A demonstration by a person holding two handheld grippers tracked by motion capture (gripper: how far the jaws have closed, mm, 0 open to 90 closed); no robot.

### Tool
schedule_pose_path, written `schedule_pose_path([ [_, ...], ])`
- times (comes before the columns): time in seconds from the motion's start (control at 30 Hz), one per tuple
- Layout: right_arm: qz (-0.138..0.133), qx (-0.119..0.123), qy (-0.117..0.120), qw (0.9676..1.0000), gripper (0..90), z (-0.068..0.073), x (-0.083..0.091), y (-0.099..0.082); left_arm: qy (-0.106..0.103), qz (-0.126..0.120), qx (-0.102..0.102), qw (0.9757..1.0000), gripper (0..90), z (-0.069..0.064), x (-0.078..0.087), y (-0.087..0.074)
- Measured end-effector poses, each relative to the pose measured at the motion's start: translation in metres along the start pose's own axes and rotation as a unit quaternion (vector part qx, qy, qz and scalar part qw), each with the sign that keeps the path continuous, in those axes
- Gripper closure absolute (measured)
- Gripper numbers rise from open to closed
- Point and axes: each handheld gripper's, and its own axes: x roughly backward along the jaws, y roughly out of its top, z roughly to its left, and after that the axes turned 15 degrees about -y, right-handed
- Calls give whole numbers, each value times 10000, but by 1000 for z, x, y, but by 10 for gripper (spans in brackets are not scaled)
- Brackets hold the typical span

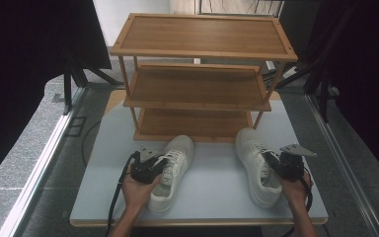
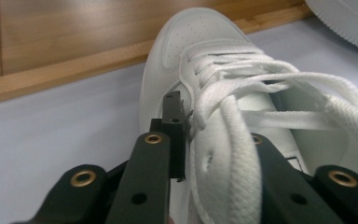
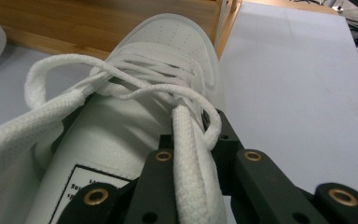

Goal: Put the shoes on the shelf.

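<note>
Grasp stage — both sneakers gripped in front of the bamboo rack [image 1: 197, 84].
Left gripper [image 1: 148, 167] clamps the left sneaker's [image 1: 172, 170] collar edge; right gripper [image 1: 287, 165] apparently pinches the right sneaker's [image 1: 256, 165] collar likewise. Next — probably lift both level onto a shelf.

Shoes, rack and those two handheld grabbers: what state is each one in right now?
Left white sneaker: upright on table, laced, collar edge pinched.
Right white sneaker: upright, laced, collar edge pinched.
Wooden shoe rack: three shelves, all bare.
Left gripper: shut on sneaker.
Right gripper: shut on sneaker.
</note>
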Motion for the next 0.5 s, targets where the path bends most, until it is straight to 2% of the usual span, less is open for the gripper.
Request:
schedule_pose_path([
  [0.07,-49,-74,56,9999,842,-2,0,-1,-24,-73,41,10000,821,1,1,0],
  [0.13,-151,-286,233,9992,843,-6,2,-4,-104,-178,134,9997,823,3,2,-1],
  [0.2,-293,-432,344,9980,843,-9,6,-6,-258,-339,273,9987,823,4,7,-1],
  [0.27,-364,-512,378,9973,843,-12,10,-8,-473,-574,377,9965,822,5,14,1],
  [0.33,-427,-628,424,9962,843,-14,15,-9,-751,-875,529,9919,820,6,23,3],
  [0.37,-460,-688,462,9955,842,-16,18,-10,-921,-1088,646,9877,820,7,29,5],
  [0.4,-511,-785,512,9943,842,-17,21,-10,-1011,-1217,718,9848,820,7,32,5],
  [0.47,-589,-936,619,9919,842,-19,28,-11,-1214,-1578,864,9762,820,5,39,6],
  [0.5,-640,-1032,694,9902,842,-20,31,-11,-1295,-1706,903,9726,819,4,41,6],
])
